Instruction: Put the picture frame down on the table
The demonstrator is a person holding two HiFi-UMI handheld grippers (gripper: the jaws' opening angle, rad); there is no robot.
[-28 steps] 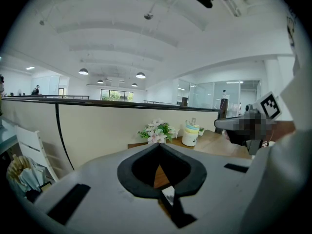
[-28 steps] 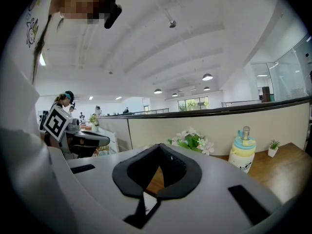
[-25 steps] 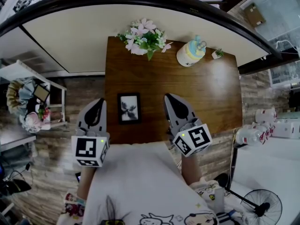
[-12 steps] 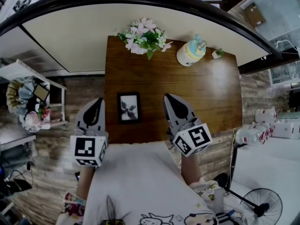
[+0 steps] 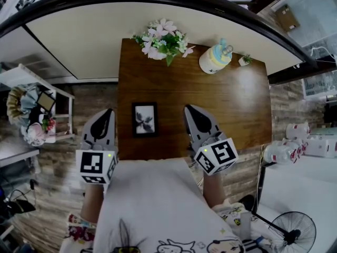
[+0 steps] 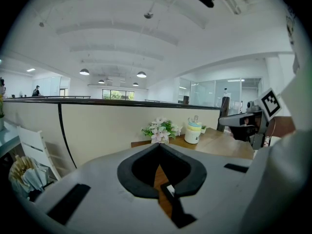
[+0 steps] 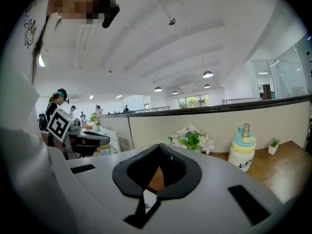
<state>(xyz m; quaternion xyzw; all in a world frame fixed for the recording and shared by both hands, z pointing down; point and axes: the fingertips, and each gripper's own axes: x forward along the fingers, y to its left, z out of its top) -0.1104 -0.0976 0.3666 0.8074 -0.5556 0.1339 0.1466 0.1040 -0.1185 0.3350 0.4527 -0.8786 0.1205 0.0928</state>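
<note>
A small black picture frame [image 5: 145, 119] with a flower print lies flat on the brown wooden table [image 5: 231, 104], near its front left. My left gripper [image 5: 108, 110] hovers just off the table's left front corner, left of the frame, with its jaws together and nothing in them. My right gripper [image 5: 188, 108] is over the table to the right of the frame, also shut and empty. In the left gripper view the left gripper [image 6: 159, 145] has its jaw tips meeting. The right gripper view shows the right gripper [image 7: 159, 146] the same way. Neither touches the frame.
At the table's far edge stand a flower bouquet [image 5: 163, 40], a pastel cake-shaped jar [image 5: 215, 58] and a tiny potted plant [image 5: 244, 60], against a curved cream partition [image 5: 79, 41]. A white rack with bundles [image 5: 31, 115] stands left; a fan [image 5: 292, 233] sits on the floor at the right.
My left gripper has shifted slightly to the left, away from the frame. The right gripper and the frame have stayed where they were.
</note>
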